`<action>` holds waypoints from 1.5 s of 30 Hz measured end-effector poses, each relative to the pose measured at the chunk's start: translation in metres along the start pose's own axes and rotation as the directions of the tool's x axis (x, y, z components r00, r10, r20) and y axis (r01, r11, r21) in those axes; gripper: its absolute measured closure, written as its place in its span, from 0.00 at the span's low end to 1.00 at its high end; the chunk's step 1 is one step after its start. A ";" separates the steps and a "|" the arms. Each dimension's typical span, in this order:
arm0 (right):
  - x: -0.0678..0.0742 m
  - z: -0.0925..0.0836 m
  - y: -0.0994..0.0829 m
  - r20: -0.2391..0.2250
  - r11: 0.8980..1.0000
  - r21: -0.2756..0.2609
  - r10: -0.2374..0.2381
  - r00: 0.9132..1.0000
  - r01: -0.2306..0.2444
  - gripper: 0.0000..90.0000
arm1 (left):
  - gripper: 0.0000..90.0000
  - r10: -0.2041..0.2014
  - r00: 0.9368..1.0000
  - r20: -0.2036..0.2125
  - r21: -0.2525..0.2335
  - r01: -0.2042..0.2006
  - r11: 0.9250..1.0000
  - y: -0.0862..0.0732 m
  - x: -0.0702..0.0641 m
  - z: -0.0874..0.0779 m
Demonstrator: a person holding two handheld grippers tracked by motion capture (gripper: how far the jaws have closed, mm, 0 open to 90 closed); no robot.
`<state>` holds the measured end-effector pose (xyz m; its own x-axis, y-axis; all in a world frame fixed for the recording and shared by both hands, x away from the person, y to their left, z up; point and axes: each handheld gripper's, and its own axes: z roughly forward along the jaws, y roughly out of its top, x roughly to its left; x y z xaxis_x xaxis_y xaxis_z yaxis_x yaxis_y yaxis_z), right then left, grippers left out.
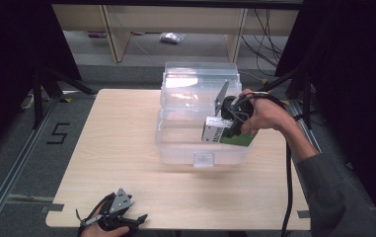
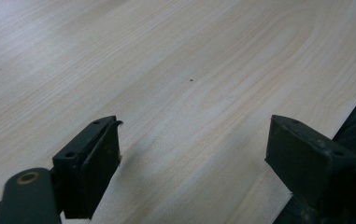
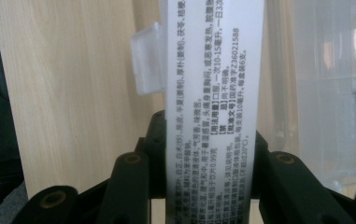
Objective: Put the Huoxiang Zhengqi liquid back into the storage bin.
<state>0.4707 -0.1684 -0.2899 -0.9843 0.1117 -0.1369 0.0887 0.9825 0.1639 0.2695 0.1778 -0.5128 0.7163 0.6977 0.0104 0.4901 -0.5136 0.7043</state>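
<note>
High view: light wooden table (image 1: 126, 148) across the middle of the frame, with a clear plastic storage bin (image 1: 200, 123) right of centre, its lid raised at the back. Right gripper (image 1: 232, 118) held by the right hand (image 1: 264, 116) over the bin's right part, pinching a white and green box (image 1: 227, 136) that sits tilted above the bin's open top. Left gripper (image 1: 119, 215) at the lower left of the frame, at the table's near edge, in the left hand (image 1: 104, 229), grey three-cornered plate on top. Grey floor around the table, wooden shelving (image 1: 175, 29) along the upper part of the frame.

Left gripper view: two black jaws spread wide apart, one at lower left, one at lower right, nothing between them but bare wood grain. Table edge at the far right.

Right gripper view: jaws pressed against both sides of the box (image 3: 213, 93), which rises up the centre of the frame, its white face printed with small black text. Clear bin latch tab (image 3: 146, 58) just left of the box, bin wall at the right, wood tabletop on the left.
</note>
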 end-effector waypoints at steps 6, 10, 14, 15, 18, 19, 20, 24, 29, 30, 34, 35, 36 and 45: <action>-0.006 0.006 0.003 0.014 1.000 0.006 -0.012 1.000 0.012 0.73 | 0.19 -0.009 1.000 0.000 -0.001 0.009 1.000 0.000 -0.001 0.001; -0.009 0.008 0.004 0.016 0.999 0.000 0.034 0.999 -0.034 0.73 | 0.19 -0.002 1.000 0.006 0.004 0.002 1.000 0.000 0.000 0.000; -0.020 0.016 0.002 0.018 1.000 0.023 0.011 1.000 -0.012 0.73 | 0.19 -0.007 1.000 0.002 -0.005 0.007 1.000 0.000 -0.001 0.001; -0.021 0.017 0.002 0.027 1.000 0.022 0.018 0.999 -0.019 0.73 | 0.19 -0.007 1.000 0.002 -0.004 0.007 1.000 0.000 0.000 0.001; -0.027 0.022 -0.001 0.028 1.000 0.003 0.006 1.000 -0.006 0.73 | 0.19 -0.012 1.000 0.002 -0.001 0.012 1.000 0.000 0.000 0.001; -0.026 0.023 -0.001 0.028 0.999 0.032 0.040 0.999 -0.041 0.73 | 0.19 -0.009 1.000 -0.001 -0.001 0.009 1.000 -0.001 0.000 0.001; -0.026 0.023 -0.001 0.028 0.999 0.032 0.040 0.999 -0.041 0.73 | 0.19 -0.009 1.000 -0.001 -0.001 0.009 1.000 -0.001 0.000 0.001; -0.030 0.033 -0.002 0.019 1.000 0.031 -0.002 1.000 0.002 0.73 | 0.19 -0.002 1.000 0.002 0.002 0.002 1.000 0.000 0.000 0.000; -0.030 0.039 -0.005 0.012 0.999 0.038 0.002 1.000 -0.003 0.72 | 0.19 -0.010 1.000 0.000 -0.004 0.010 1.000 -0.001 0.000 0.001; -0.030 0.039 -0.005 0.012 0.999 0.038 0.002 1.000 -0.003 0.72 | 0.19 -0.010 1.000 0.000 -0.004 0.010 1.000 -0.001 0.000 0.001; -0.031 0.048 -0.007 -0.008 1.000 0.014 -0.019 1.000 0.019 0.72 | 0.19 -0.005 1.000 -0.001 0.003 0.005 1.000 -0.001 0.000 0.001; -0.031 0.050 -0.010 0.003 0.998 0.053 0.017 1.000 -0.017 0.72 | 0.19 -0.010 1.000 0.005 0.000 0.010 1.000 -0.001 -0.001 0.001; -0.031 0.050 -0.010 0.003 0.998 0.053 0.017 1.000 -0.017 0.72 | 0.19 -0.010 1.000 0.005 0.000 0.010 1.000 -0.001 -0.001 0.001; -0.033 0.065 -0.020 -0.024 0.998 0.044 0.049 0.998 -0.048 0.72 | 0.19 -0.003 1.000 0.001 0.009 0.003 1.000 -0.001 0.001 0.001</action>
<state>0.5109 -0.1824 -0.3528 -0.9821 0.1563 -0.1051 0.1426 0.9816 0.1274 0.2699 0.1784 -0.5136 0.7151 0.6990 0.0072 0.4971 -0.5158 0.6977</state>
